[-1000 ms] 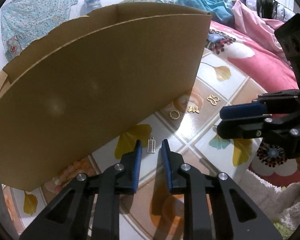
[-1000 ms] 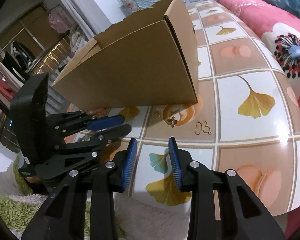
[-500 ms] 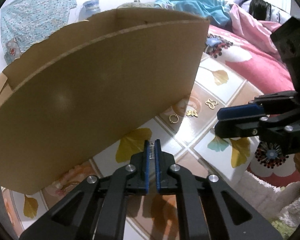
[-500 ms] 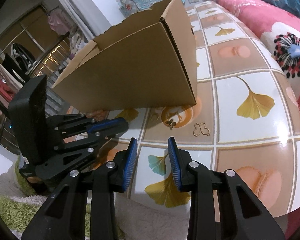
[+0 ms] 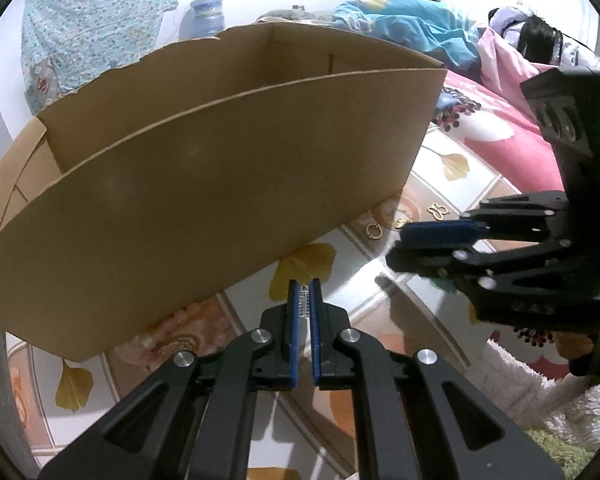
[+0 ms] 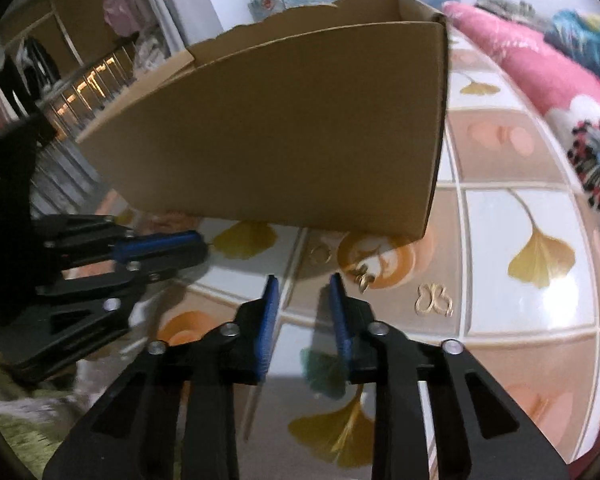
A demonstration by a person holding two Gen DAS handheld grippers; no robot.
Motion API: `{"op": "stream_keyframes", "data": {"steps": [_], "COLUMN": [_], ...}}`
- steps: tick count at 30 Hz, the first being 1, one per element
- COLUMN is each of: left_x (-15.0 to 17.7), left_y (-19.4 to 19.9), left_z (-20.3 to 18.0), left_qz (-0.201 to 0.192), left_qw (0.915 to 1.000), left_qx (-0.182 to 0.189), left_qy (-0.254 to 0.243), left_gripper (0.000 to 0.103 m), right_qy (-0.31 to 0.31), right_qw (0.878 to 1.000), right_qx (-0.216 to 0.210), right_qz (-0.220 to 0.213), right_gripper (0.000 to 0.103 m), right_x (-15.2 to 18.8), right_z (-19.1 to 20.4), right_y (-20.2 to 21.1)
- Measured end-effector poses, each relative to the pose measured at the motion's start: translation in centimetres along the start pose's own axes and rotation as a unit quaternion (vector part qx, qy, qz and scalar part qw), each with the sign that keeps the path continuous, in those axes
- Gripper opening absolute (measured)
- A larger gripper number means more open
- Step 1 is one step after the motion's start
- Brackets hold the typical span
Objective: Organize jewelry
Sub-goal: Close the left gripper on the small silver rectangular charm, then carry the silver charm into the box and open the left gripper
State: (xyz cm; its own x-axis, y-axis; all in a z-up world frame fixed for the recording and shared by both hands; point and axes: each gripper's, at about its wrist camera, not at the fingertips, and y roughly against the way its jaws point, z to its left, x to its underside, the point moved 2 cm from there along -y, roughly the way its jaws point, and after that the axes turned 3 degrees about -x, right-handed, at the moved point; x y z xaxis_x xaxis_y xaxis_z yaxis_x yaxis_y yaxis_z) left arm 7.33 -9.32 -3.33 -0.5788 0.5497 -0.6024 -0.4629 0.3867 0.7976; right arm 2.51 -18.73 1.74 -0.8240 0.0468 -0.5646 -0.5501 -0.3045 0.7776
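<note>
My left gripper (image 5: 304,294) is shut on a small silver rectangular pendant (image 5: 303,304) and holds it above the table, just in front of an open cardboard box (image 5: 204,200). The box also shows in the right wrist view (image 6: 300,132). A gold ring (image 5: 374,231), a gold butterfly charm (image 5: 400,222) and a gold butterfly outline (image 5: 437,211) lie on the table by the box's right corner. In the right wrist view my right gripper (image 6: 303,296) is open and empty, close to the ring (image 6: 319,254), charm (image 6: 363,276) and outline (image 6: 433,300).
The table (image 6: 519,216) has a glossy tile pattern with ginkgo leaves. A pink floral bed (image 5: 499,140) lies to the right. A fluffy rug (image 5: 539,384) lies below the table's front edge. My left gripper shows at the left of the right wrist view (image 6: 160,246).
My left gripper closed on the silver pendant and lifted it off the table. My right gripper moved forward towards the gold pieces and stays open.
</note>
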Motion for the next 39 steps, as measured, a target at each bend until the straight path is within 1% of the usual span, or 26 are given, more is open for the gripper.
{"op": "stream_keyframes", "data": {"steps": [7, 11, 13, 21, 22, 26, 32, 39], "left_x": [0.1, 0.2, 0.2, 0.1, 0.1, 0.2, 0.2, 0.1], "left_y": [-0.2, -0.4, -0.5, -0.9, -0.9, -1.0, -1.0, 0.2], "left_z": [0.2, 0.3, 0.4, 0.5, 0.5, 0.5, 0.6, 0.6], "left_qz": [0.0, 0.002, 0.003, 0.006, 0.006, 0.006, 0.005, -0.008], "left_qw": [1.0, 1.0, 0.9999, 0.9999, 0.9999, 0.9999, 0.9999, 0.9999], "left_qx": [0.004, 0.005, 0.005, 0.006, 0.006, 0.005, 0.004, 0.005], "left_qy": [0.005, 0.008, 0.01, 0.012, 0.012, 0.014, 0.013, 0.01], "left_gripper": [0.004, 0.004, 0.004, 0.004, 0.004, 0.004, 0.004, 0.004], "right_qy": [0.031, 0.059, 0.071, 0.096, 0.098, 0.095, 0.086, 0.081], "right_qw": [0.998, 0.995, 0.994, 0.992, 0.992, 0.993, 0.994, 0.995], "right_qx": [0.048, 0.077, 0.083, 0.079, 0.077, 0.069, 0.061, 0.047], "right_qz": [-0.012, -0.011, -0.009, -0.003, -0.002, -0.004, -0.007, -0.019], "right_gripper": [0.012, 0.013, 0.014, 0.014, 0.011, 0.01, 0.01, 0.01], "right_x": [-0.9, -0.9, -0.9, -1.1, -1.2, -0.6, -0.1, -0.8], "right_z": [0.7, 1.1, 1.3, 1.5, 1.3, 1.8, 1.4, 0.7], "right_y": [-0.9, -1.0, -1.1, -1.2, -1.2, -1.2, -0.5, 1.4]}}
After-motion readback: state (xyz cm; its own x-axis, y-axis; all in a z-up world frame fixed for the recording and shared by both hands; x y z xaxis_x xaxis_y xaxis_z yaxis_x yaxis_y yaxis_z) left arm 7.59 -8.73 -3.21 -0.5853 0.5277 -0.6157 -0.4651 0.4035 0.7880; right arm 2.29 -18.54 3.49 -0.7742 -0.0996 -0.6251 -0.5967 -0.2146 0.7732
